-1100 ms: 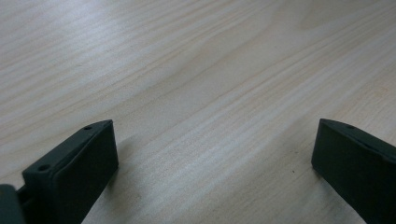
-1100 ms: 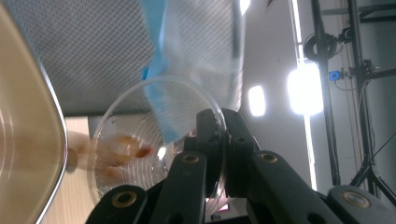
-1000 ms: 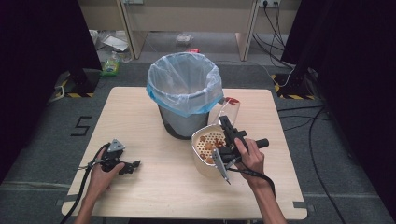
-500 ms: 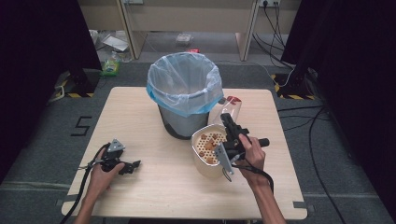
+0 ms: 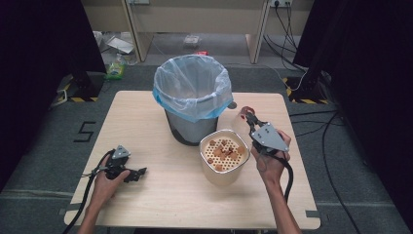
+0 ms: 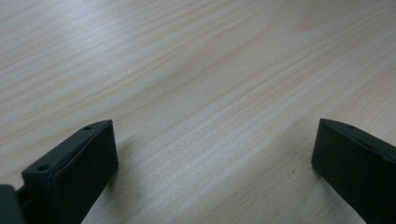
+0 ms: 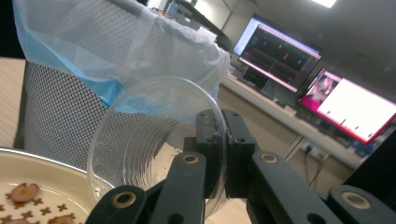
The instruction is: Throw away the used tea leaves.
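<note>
The right claw (image 7: 215, 154) is clenching on the rim of a clear plastic cup (image 7: 154, 140), one jaw inside the rim and one outside. The cup is lying tilted on its side, its long axis running away from the claw toward the mesh bin (image 7: 60, 116), its open mouth facing the camera in the right gripper view. In the high view the right claw (image 5: 249, 117) is hovering beside the cream bowl (image 5: 224, 156), and the cup (image 5: 241, 119) is sitting in the air between that bowl and the bin (image 5: 192, 97). The bowl is holding brown pieces on a perforated insert.

The left claw (image 6: 215, 158) is resting released, its jaws spread wide over bare wood grain; in the high view the left claw (image 5: 141, 171) is lying near the front left of the desk (image 5: 146, 122), well apart from the bowl.

The desk is pale wood, standing on grey carpet, where a "5" (image 5: 85, 131) is marked. A blue-tinted liner is lining the bin. Lit monitors (image 7: 345, 107) are glowing behind; their writing is too blurred for reading
</note>
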The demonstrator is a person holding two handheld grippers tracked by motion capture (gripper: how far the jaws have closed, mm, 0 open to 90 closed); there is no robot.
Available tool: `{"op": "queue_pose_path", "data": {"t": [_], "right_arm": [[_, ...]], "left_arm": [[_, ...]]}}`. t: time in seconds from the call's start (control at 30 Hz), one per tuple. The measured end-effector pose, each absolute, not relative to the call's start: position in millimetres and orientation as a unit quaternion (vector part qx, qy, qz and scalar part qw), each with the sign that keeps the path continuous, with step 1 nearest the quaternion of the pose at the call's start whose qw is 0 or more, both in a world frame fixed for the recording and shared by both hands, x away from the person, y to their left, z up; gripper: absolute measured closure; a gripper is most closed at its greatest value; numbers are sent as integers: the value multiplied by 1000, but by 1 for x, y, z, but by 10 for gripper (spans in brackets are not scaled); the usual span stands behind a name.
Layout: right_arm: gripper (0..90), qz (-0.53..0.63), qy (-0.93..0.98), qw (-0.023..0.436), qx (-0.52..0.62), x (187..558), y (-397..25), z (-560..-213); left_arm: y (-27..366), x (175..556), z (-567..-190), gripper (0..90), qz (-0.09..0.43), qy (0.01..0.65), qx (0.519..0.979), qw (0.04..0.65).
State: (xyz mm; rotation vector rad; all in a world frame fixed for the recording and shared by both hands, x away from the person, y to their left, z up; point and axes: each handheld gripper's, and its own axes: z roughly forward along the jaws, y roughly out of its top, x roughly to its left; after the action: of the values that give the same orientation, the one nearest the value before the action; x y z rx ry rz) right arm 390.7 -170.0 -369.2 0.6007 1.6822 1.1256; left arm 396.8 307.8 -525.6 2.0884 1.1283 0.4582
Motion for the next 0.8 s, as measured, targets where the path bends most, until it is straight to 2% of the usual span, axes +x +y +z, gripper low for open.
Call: {"op": "queue_pose_path", "data": {"t": [0.47,0.63,0.8], "right_arm": [[873,522,677,402,328,406,-192,-366],[872,529,678,381,339,414,-198,-360],[872,529,679,379,341,419,-198,-356]], "left_arm": [[308,397,-526,0,177,437,808,354],[308,397,-526,0,177,437,808,354],[308,397,-526,0,177,436,808,354]]}}
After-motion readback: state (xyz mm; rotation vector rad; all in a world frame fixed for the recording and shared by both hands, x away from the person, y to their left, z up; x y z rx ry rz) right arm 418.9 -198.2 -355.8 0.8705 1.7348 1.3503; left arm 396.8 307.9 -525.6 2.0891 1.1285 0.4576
